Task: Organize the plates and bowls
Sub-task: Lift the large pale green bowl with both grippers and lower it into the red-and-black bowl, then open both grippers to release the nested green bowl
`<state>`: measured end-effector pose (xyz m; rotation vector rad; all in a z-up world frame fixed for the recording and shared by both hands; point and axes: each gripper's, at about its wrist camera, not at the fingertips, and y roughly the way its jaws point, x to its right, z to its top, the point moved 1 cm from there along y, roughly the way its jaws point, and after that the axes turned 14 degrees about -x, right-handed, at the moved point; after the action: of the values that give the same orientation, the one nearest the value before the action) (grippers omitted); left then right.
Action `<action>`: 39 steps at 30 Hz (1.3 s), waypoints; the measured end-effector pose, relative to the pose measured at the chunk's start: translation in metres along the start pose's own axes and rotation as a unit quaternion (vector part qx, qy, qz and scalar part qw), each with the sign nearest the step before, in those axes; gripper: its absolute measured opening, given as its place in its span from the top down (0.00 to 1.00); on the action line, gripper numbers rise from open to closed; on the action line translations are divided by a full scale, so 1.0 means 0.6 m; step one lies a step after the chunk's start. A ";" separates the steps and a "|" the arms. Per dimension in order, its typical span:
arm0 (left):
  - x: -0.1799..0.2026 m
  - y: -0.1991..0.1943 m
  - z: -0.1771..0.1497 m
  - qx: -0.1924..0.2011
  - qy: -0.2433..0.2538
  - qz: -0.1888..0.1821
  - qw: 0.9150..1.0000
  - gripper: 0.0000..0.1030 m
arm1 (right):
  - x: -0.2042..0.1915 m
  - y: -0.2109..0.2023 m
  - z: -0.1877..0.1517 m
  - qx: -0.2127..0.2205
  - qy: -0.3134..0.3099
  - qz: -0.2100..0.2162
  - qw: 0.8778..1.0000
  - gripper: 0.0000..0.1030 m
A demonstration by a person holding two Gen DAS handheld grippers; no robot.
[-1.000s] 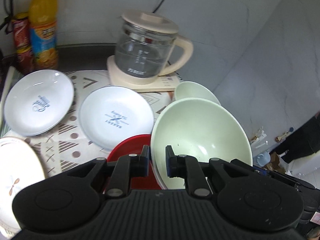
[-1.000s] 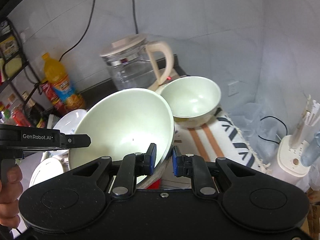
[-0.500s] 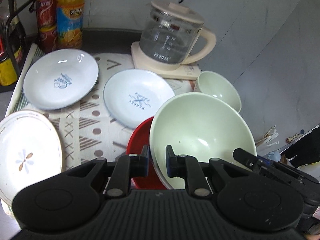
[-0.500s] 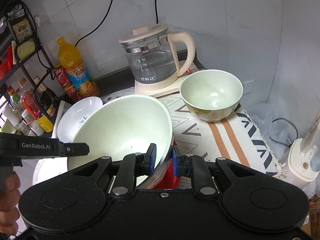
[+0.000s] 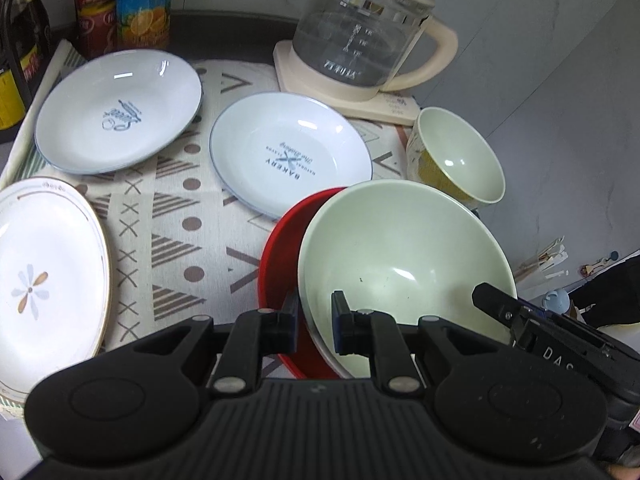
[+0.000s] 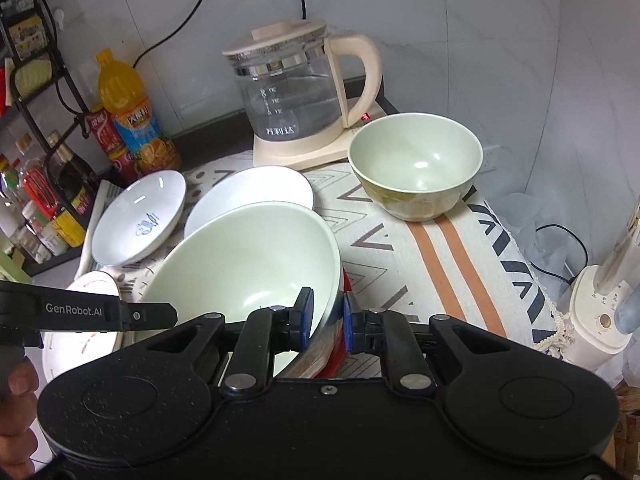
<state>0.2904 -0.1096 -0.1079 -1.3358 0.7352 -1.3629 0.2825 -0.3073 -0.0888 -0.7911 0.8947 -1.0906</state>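
A large pale green bowl is tilted over a red bowl, partly inside it. My left gripper is shut on the big bowl's near rim, one finger inside and one outside. On the opposite rim my right gripper is shut on the same large green bowl; only a sliver of the red bowl shows beneath. A smaller green bowl stands upright at the mat's far right. Two blue-rimmed white plates and a flower-patterned plate lie on the patterned mat.
A glass kettle on its cream base stands behind the dishes. An orange juice bottle, cans and a wire rack of bottles fill the back left. A white appliance and cable sit off the mat's right edge.
Both grippers have sunk with the large green bowl, which now sits lower over the red bowl. Both views tip further down onto the mat. Neither grip has changed.
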 end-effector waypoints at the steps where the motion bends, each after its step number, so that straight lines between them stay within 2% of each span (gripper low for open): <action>1: -0.001 0.004 0.001 -0.002 -0.001 -0.001 1.000 0.86 | 0.000 0.004 0.001 -0.002 -0.001 -0.002 1.000 0.85; 11: -0.017 0.038 0.015 -0.034 -0.016 -0.006 0.999 0.86 | -0.006 0.034 0.013 -0.023 -0.019 -0.021 0.999 0.87; 21: -0.016 0.022 0.028 -0.046 -0.032 -0.002 0.998 0.82 | -0.005 0.052 0.021 -0.029 -0.021 -0.024 0.999 0.92; 26: -0.010 -0.007 0.038 -0.025 -0.021 0.003 0.999 0.78 | -0.003 0.056 0.026 -0.023 -0.013 -0.019 0.999 0.93; 32: -0.002 -0.022 0.048 -0.016 -0.011 0.010 1.000 0.77 | -0.003 0.056 0.029 -0.016 -0.008 -0.018 1.000 0.94; 34: -0.001 -0.022 0.048 -0.015 -0.009 0.014 1.000 0.73 | -0.002 0.057 0.030 -0.020 -0.005 -0.018 1.000 0.94; 39: 0.003 -0.022 0.047 -0.013 -0.004 0.022 1.000 0.53 | 0.006 0.053 0.028 -0.023 0.015 -0.004 1.000 0.87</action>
<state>0.3142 -0.1012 -0.0900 -1.3375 0.7752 -1.3171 0.3109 -0.3002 -0.1105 -0.8186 0.9452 -1.0958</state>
